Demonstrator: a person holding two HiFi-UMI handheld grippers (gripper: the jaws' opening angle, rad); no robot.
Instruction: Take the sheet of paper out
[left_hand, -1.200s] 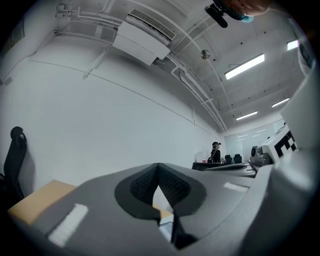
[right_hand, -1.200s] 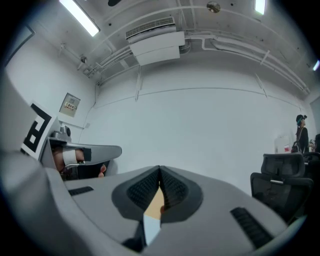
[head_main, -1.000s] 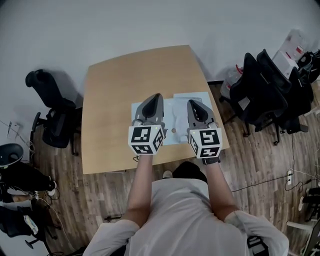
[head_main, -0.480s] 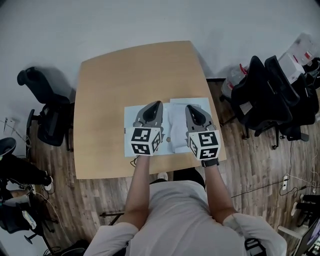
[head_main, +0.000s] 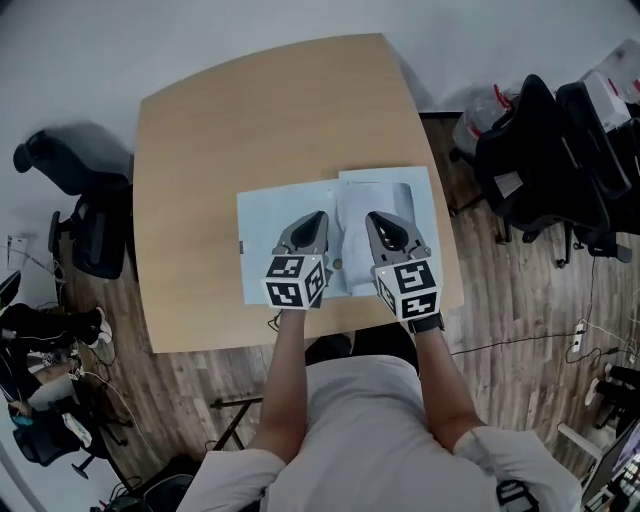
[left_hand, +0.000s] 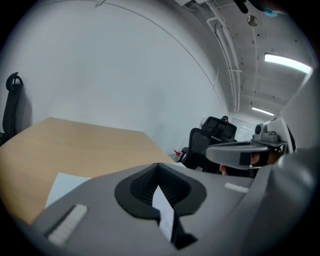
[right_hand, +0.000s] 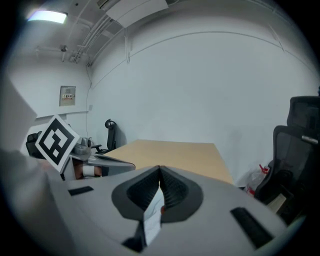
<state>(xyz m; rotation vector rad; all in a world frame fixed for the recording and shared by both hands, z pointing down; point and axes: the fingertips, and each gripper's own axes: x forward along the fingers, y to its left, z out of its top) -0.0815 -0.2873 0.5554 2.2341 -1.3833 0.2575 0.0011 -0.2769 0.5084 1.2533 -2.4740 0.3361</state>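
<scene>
Both left gripper (head_main: 318, 216) and right gripper (head_main: 372, 216) above sheet of paper (head_main: 400, 200)

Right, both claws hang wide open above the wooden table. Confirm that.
Not open. The left claw and right claw are each shut on paper, as the two gripper views show. They do hang above the wooden table.

- Paper sheets (head_main: 395, 205) on tabletop (head_main: 250, 120): near-middle part is covered by left tool (head_main: 316, 217) and right tool (head_main: 374, 217).
- Small round item (head_main: 337, 263), near edge of tabletop, between the tools: too small to identify.
- White strip (left_hand: 164, 212) in left tool's closed jaws, and printed white strip (right_hand: 152, 212) in right tool's: nature unclear.
- Black chairs (head_main: 590, 150) right of tabletop: cut off at edge of view.
</scene>
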